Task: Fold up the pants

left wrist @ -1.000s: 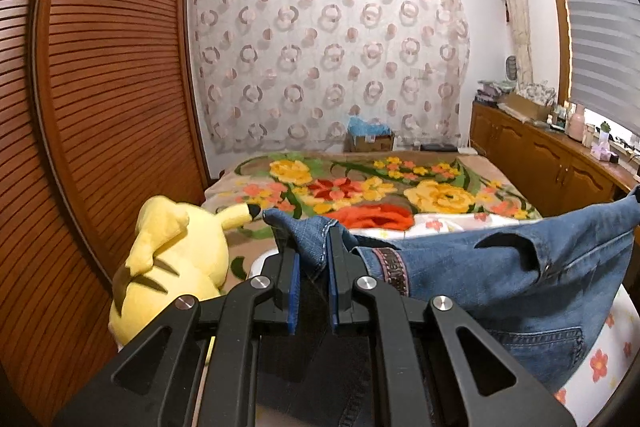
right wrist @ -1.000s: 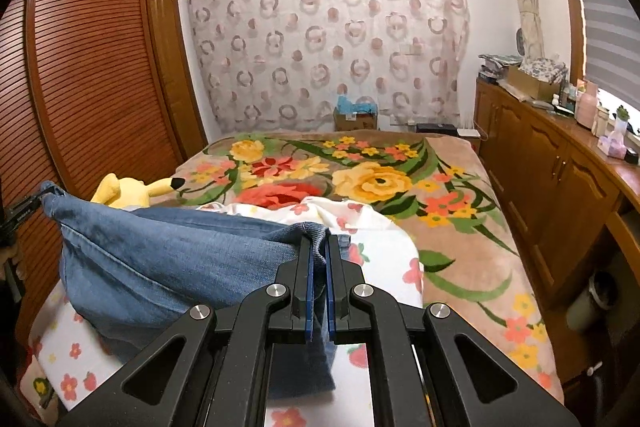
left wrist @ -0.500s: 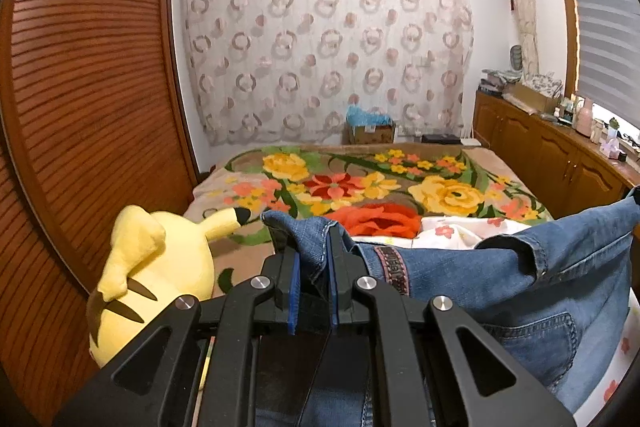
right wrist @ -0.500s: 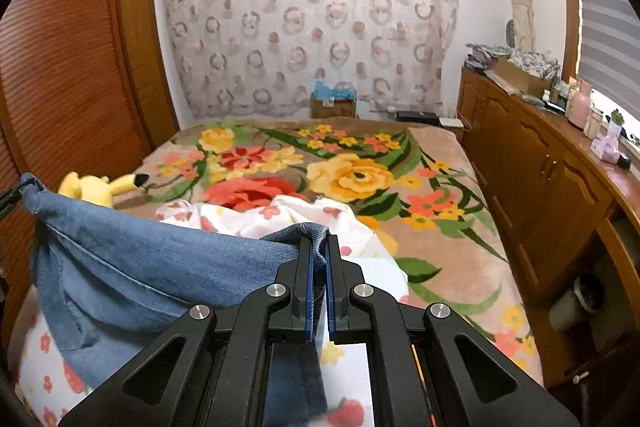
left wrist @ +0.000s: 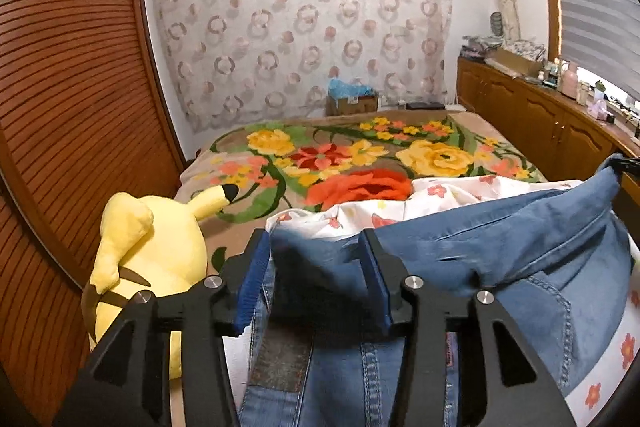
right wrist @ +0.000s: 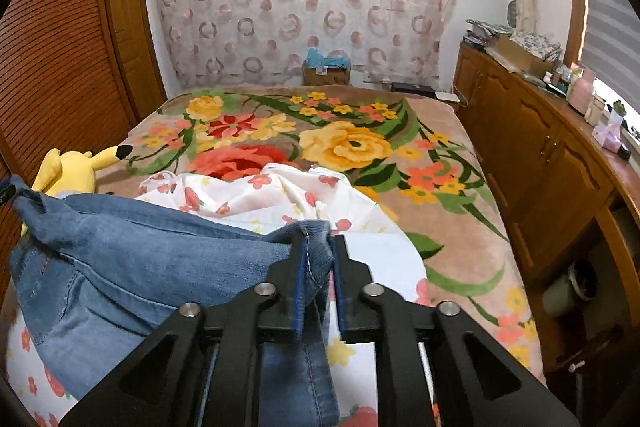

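Observation:
Blue denim pants [left wrist: 500, 259] lie spread over a white flowered sheet [left wrist: 460, 193] at the near end of the bed. My left gripper [left wrist: 316, 247] is open, its jaws wide apart, with the left corner of the pants [left wrist: 316, 259] lying loose between them. In the right wrist view the pants [right wrist: 152, 267] stretch to the left. My right gripper [right wrist: 318, 243] has its jaws slightly parted around the right corner of the pants [right wrist: 316, 231], which still sits between the pads.
A yellow plush toy [left wrist: 148, 259] sits at the bed's left edge, beside the slatted wooden wardrobe [left wrist: 60, 107]. A flowered blanket [right wrist: 352, 143] covers the far bed. Wooden cabinets [right wrist: 540, 155] run along the right side. A cardboard box [right wrist: 326, 71] stands by the curtain.
Both grippers came down toward the bed with the pants. My left gripper opened wide and let go of its corner. My right gripper's jaws parted slightly.

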